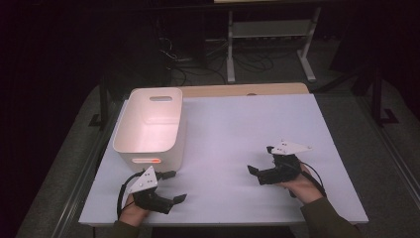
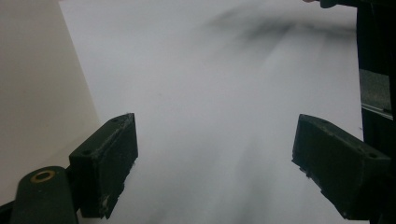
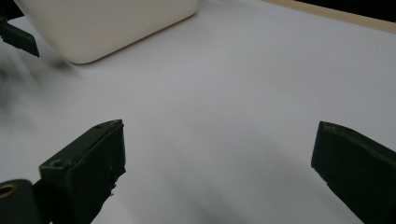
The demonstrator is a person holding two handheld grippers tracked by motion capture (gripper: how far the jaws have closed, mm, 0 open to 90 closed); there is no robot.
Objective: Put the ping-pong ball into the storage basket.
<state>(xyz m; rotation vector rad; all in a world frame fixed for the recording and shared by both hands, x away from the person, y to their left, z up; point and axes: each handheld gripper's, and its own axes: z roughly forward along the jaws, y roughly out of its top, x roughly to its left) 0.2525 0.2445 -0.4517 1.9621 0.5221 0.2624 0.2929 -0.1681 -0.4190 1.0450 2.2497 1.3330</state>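
the table [image 1: 237,129] is plain white, unpatterned, with a pale wood strip along its far edge beyond the bin. the bin [image 1: 151,126] is cream-white with a pinkish glow inside and a small orange mark low on its near wall. both tongs are black: the left tongs [image 1: 173,186] just near the bin, the right tongs [image 1: 260,171] well away from it. each carries a light grey plate.

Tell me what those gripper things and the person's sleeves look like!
Each gripper, left and right, is black, with two blocky jaws and a pale grey three-cornered plate on top. A black cable loops from each. The left one shows a brass ring near its jaw. The sleeves are dark olive green.
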